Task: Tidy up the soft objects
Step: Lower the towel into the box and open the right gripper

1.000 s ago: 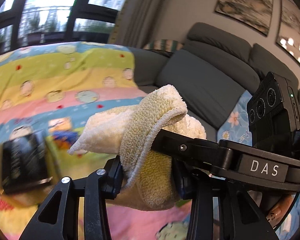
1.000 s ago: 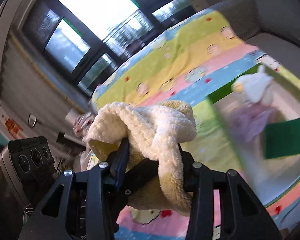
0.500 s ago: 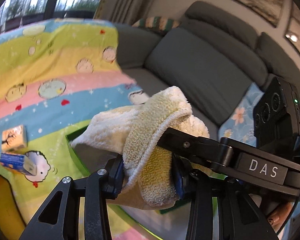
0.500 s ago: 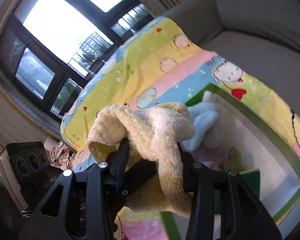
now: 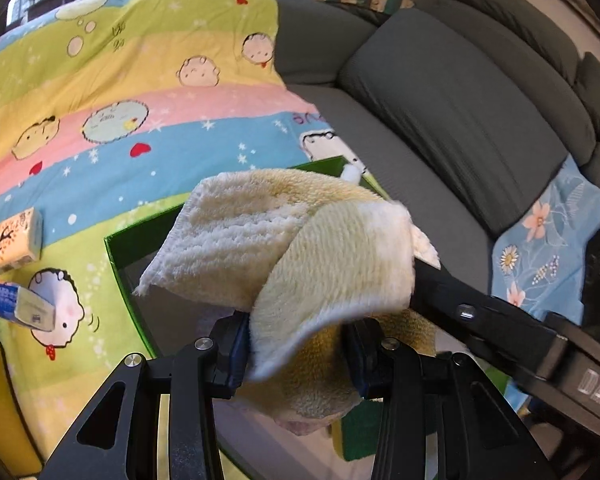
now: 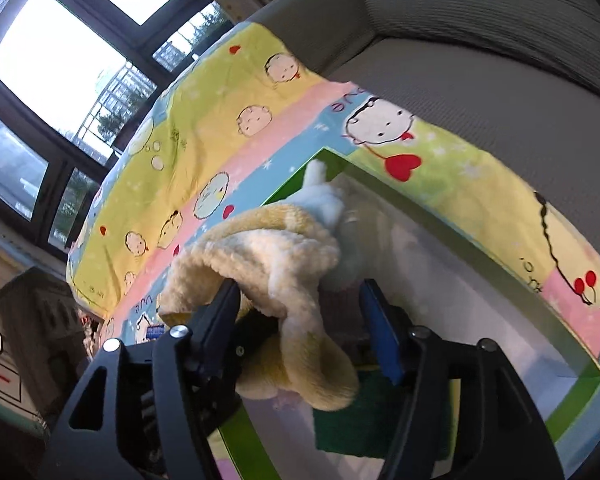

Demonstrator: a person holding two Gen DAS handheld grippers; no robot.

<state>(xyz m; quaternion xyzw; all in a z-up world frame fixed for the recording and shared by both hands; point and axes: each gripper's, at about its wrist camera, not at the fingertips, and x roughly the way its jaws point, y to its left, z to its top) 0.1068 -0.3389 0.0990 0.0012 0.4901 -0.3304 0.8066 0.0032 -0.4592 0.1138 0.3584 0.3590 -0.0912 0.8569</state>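
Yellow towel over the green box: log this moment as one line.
left claw: shut on yellow towel | right claw: opening, towel between | place: above green box | towel not yet dropped

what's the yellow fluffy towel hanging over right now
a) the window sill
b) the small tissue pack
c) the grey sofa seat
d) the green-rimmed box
d: in both wrist views the yellow towel, with the left gripper shut on it, hangs above the open green-rimmed box, which already holds a white plush toy and a green sponge.
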